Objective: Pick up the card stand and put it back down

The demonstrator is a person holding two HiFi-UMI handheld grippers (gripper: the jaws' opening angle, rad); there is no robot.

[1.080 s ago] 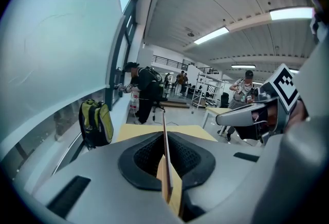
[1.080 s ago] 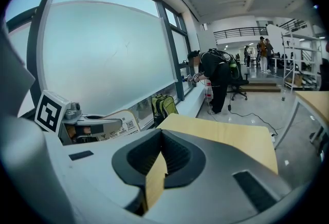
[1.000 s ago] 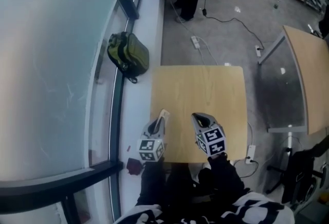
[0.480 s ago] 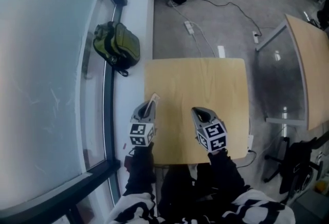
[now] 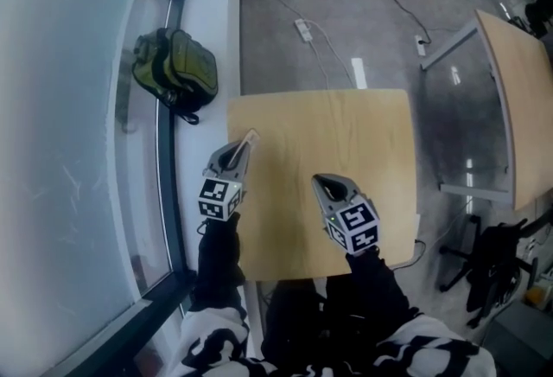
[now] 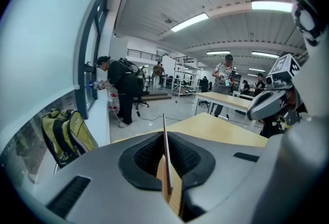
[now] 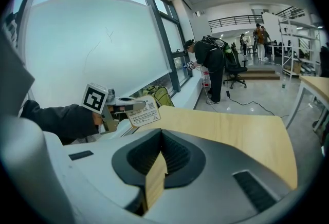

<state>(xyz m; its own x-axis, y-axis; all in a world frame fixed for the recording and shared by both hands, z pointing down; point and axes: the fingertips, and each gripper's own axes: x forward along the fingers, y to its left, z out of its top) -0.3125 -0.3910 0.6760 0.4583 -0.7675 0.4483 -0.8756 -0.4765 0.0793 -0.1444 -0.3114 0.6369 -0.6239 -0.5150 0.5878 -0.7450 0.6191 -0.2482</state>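
Two grippers over one bare table (image 5: pixel 346 133), seen at the halfway point of the task. The left gripper (image 5: pixel 243 148) has its jaws pressed together on the card stand (image 7: pixel 143 111). In the left gripper view the stand shows edge-on as a thin upright sheet between the pads. In the right gripper view we see its printed face lifted off the wood. We place the stand above the table's left edge, about midway along it. The right gripper (image 5: pixel 320 185) has its jaws together on nothing and hangs over the near half of the table, well apart from the left one.

We judge the pick-up done and the put-down not yet done.

The tabletop carries nothing, so every part of it is free for the set-down. The left edge lies just under the stand. Beyond it runs the pale window ledge, where a backpack (image 5: pixel 177 68) lies past the far left corner. A release here risks a landing half off the wood, and a shift toward the table's centre gives more margin. The second table (image 5: pixel 518 107) on the right is well apart.
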